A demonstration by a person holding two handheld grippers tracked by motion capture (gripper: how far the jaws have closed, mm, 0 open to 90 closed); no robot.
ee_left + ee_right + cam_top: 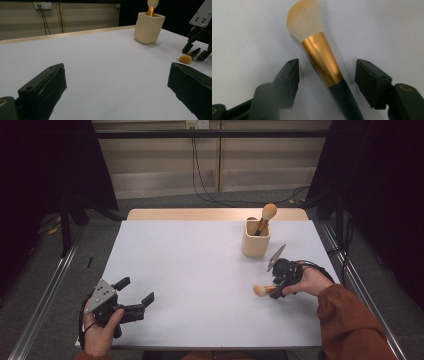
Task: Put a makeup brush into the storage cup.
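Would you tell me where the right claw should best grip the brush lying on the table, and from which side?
Probably grip the brush at its gold ferrule or just behind it on the dark handle, coming from above. It lies flat on the table, and the right claw already straddles it with a jaw on each side, not yet touching. The ferrule is rigid; the soft bristles would give.

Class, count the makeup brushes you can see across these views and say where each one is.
2. One brush stands head-up in the beige cup; others could be hidden inside it. The other brush lies on the white table between the right gripper fingers, which do not touch it.
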